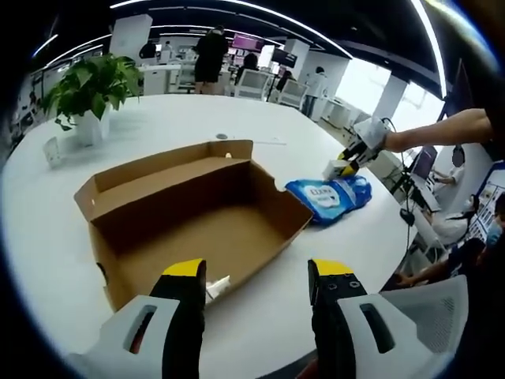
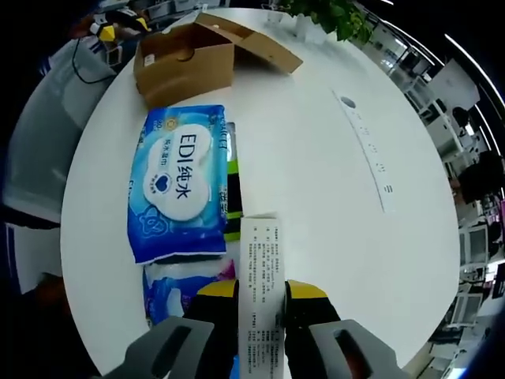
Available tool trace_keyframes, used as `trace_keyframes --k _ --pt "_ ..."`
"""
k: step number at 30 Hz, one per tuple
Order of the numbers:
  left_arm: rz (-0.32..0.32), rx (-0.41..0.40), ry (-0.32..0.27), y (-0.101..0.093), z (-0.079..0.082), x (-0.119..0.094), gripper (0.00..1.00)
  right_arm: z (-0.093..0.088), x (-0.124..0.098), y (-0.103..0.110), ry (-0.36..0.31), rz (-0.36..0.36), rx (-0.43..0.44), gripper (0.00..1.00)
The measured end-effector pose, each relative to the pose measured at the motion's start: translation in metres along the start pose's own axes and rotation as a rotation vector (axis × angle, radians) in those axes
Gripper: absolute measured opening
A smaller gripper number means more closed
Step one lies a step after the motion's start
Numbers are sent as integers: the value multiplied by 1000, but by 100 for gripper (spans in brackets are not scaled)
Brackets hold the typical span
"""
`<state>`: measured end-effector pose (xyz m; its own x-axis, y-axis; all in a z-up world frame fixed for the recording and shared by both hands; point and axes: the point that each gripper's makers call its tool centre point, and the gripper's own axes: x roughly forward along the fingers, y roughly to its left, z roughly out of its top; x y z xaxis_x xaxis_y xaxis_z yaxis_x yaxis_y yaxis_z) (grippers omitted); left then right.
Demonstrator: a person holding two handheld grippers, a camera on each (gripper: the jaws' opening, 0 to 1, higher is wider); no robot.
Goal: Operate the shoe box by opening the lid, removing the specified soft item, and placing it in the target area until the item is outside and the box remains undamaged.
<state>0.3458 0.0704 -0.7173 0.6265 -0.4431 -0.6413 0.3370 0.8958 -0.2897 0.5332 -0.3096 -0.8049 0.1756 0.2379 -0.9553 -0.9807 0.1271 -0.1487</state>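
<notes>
An open brown cardboard shoe box (image 1: 193, 209) sits on a round white counter (image 1: 158, 118), its lid folded back and its inside bare, while a blue plastic pack of wet wipes (image 1: 331, 195) lies outside it on the counter, just beside the box's far end. In the left gripper view, the left tool (image 1: 258, 276) hovers at the box's near wall with its yellow-tipped jaws apart and nothing between them; the right tool (image 1: 343, 166) reaches in from the right on a person's arm, at the far end of the pack. In the right gripper view, the right tool (image 2: 261, 294) has its jaws closed on a white printed label strip (image 2: 260, 268) — a flap that appears to belong to the pack of wet wipes (image 2: 178, 183), which stretches away toward the shoe box (image 2: 185, 59) beyond it. A potted green plant (image 1: 91, 87) stands on the counter's far side, and a long white strip (image 2: 367, 150) lies well apart from the pack — behind, people stand in an office.
</notes>
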Motion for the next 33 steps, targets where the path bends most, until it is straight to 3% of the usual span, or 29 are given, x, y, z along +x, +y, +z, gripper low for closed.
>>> trace_keyframes --k 13,26,33 --pt "10 -4 12 6 -5 -2 53 -7 16 -6 27 14 -33 18" --pt "8 2 17 6 -6 -1 53 -21 21 -8 87 18 -112 18" --pt "2 5 13 4 -4 1 53 -23 18 -6 100 18 -103 18"
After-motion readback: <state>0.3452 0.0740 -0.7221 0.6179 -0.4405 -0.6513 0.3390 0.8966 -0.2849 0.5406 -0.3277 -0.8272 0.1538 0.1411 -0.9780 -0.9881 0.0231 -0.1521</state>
